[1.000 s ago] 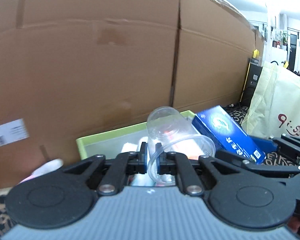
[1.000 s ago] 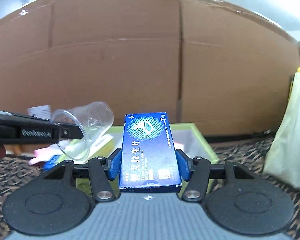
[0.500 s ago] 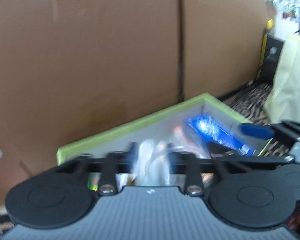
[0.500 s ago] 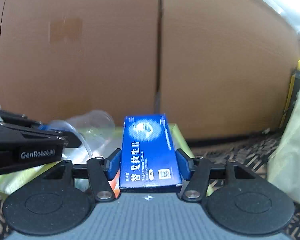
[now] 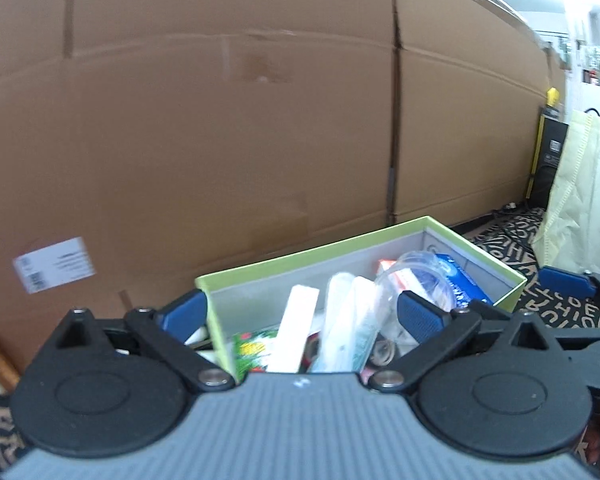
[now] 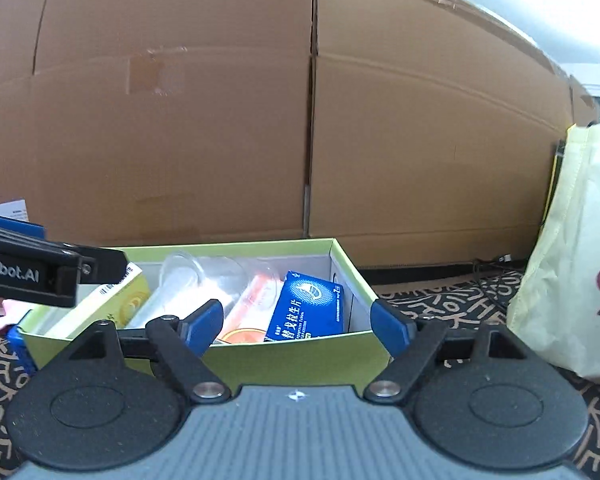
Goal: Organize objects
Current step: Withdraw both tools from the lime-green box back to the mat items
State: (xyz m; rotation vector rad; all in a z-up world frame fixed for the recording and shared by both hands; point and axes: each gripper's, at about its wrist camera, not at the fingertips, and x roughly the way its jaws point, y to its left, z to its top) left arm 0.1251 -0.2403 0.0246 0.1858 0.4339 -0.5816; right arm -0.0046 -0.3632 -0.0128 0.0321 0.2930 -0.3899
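The left gripper [image 5: 302,312] has just opened wide, and its clear plastic cup [image 5: 416,276] now lies inside the green box [image 5: 296,262]. The right gripper [image 6: 296,316] opened too (nothing between its pads); the blue medicine box [image 6: 308,306] leans in the box, center frame.
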